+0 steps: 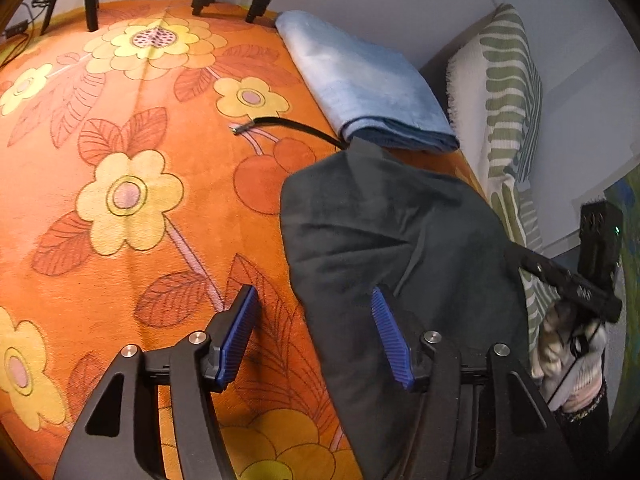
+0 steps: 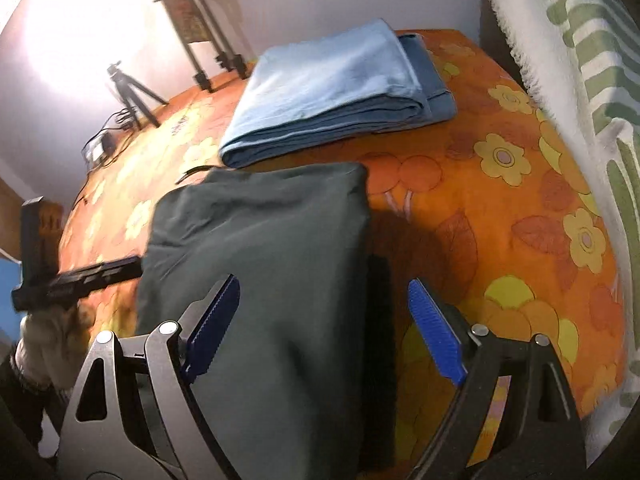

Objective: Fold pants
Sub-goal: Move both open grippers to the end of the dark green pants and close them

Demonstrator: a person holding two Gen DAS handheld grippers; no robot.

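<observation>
Both spread wide, nothing gripped: left hand-held gripper (image 1: 314, 336) and right hand-held gripper (image 2: 324, 328) straddle the pants' (image 2: 272, 248) sides, lined up for a fold on the bed (image 1: 120, 128).

Bed with orange floral cover (image 1: 132, 152). On it: dark pants (image 1: 384, 232), a folded blue blanket (image 1: 360, 80) near them, tripod feet (image 1: 256, 6) at far edge.

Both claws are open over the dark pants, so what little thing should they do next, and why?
Probably lower and close both on the near edge of the dark grey-green pants. The left gripper and right gripper are open and holding nothing, and the pants lie only partly folded on the orange flowered bedspread.
</observation>
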